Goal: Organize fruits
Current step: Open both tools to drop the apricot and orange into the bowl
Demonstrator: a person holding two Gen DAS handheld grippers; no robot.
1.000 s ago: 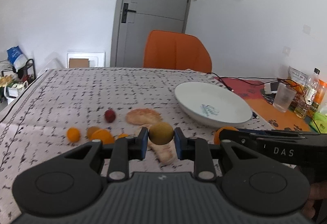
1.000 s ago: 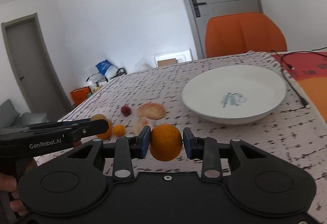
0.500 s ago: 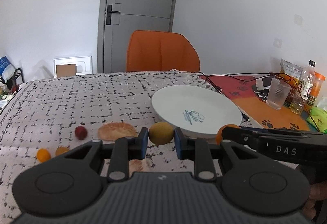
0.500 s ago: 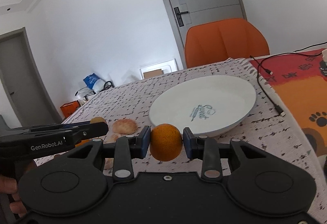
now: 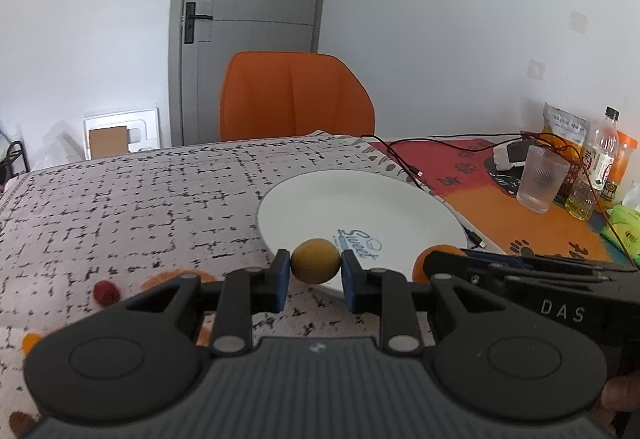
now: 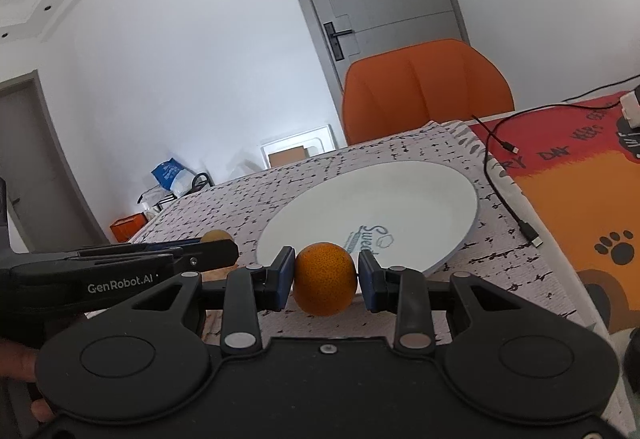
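My left gripper (image 5: 315, 267) is shut on a small yellow-brown round fruit (image 5: 315, 261), held just over the near rim of the white plate (image 5: 360, 207). My right gripper (image 6: 325, 275) is shut on an orange (image 6: 325, 279), also at the plate's (image 6: 380, 199) near edge. In the left wrist view the right gripper's orange (image 5: 424, 263) shows at the right. In the right wrist view the left gripper's fruit (image 6: 216, 235) peeks above its black body. A red fruit (image 5: 105, 291) and a small orange fruit (image 5: 30, 343) lie on the cloth at left.
The table wears a black-and-white patterned cloth (image 5: 140, 199). An orange chair (image 5: 296, 95) stands behind it. At right, on an orange mat, are a ribbed glass (image 5: 542, 181), bottles (image 5: 600, 159) and cables (image 6: 500, 167). A grey door (image 5: 248, 19) is behind.
Both grippers have moved toward the white plate with their fruits still held; the plate now sits directly ahead of each. The loose fruits and shells have slid off to the left.
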